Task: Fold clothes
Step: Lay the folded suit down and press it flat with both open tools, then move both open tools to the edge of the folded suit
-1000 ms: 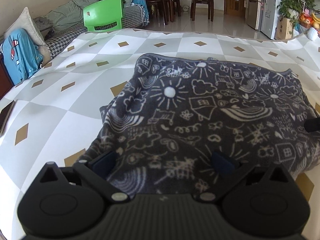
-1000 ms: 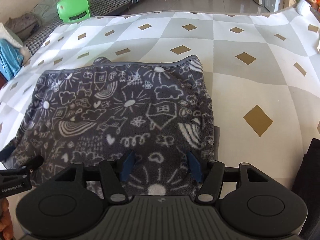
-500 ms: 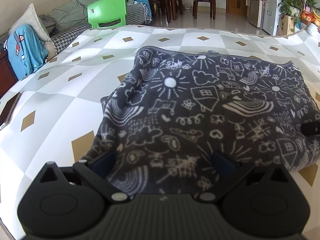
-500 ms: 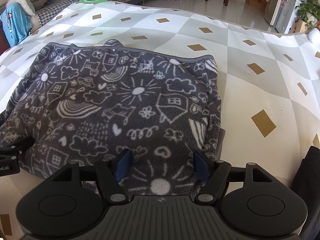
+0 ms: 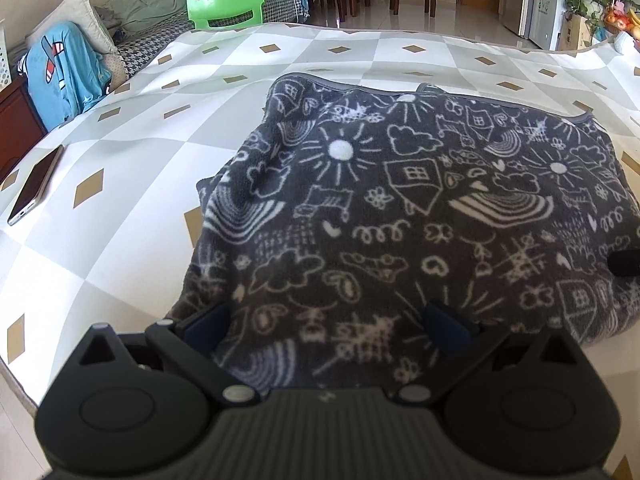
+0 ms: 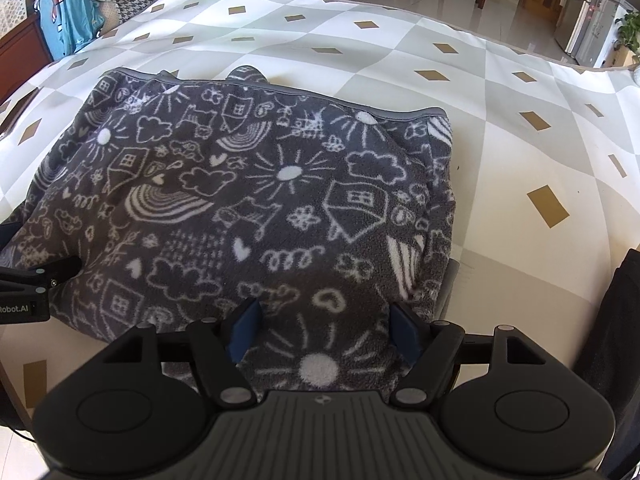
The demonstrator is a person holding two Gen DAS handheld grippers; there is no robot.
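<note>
Item: fleece (image 5: 420, 208), dark, doodle print, folded on the checked cloth (image 5: 132, 184). Left gripper (image 5: 326, 320) and right gripper (image 6: 322, 330): jaws spread, straddling the near edge, pinching nothing. Step: likely between folds. Next: close on near edge, carry it forward evenly.

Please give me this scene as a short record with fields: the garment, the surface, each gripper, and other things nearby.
garment: dark fleece with white doodle print, lying folded on the cloth
surface: checked cloth with gold diamonds
left gripper: open, fingers spread over the near edge of the fleece
right gripper: open, fingers spread over the near edge
phone: on the cloth, left of the fleece
green chair: beyond the far edge
</note>
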